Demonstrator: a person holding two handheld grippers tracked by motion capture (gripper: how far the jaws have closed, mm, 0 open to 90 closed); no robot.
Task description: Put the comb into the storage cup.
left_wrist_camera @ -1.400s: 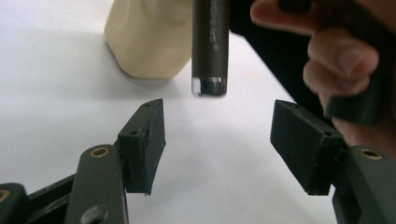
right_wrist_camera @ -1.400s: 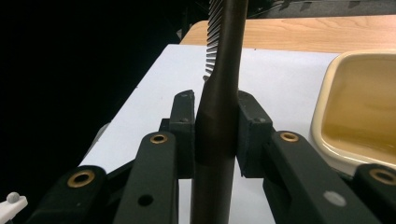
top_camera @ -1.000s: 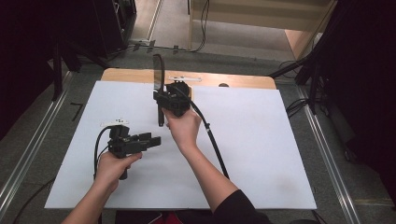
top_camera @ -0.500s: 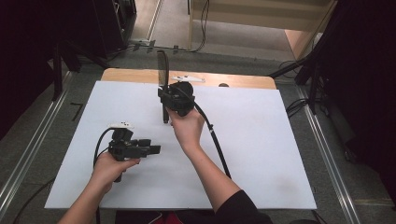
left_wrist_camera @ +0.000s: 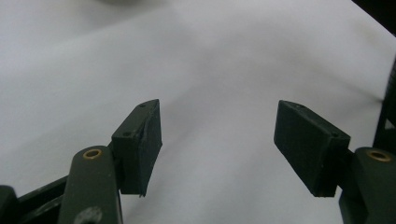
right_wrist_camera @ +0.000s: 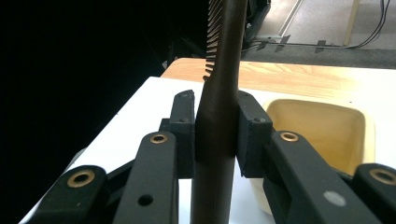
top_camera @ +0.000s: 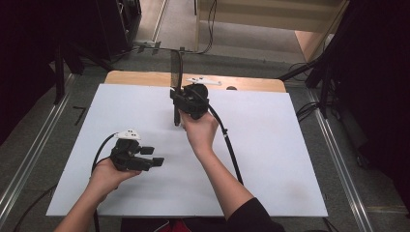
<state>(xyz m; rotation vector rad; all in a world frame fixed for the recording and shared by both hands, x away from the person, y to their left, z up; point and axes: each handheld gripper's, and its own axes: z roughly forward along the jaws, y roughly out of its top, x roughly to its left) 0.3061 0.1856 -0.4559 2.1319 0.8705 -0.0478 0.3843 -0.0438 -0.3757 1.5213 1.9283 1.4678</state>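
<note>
Two grippers over white table — right gripper near far edge, pinching upright dark comb by handle; left gripper near left edge, jaws spread, nothing between.

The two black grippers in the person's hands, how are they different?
The right gripper is shut on a dark brown comb, holding it upright; the left gripper is open with nothing between its pads. The right one is raised near the white table's far edge; the left sits lower, nearer the person. Both are black and trail cables.

White-covered table on a wooden top (bare at the far edge); grey floor beyond; dark surroundings.
</note>
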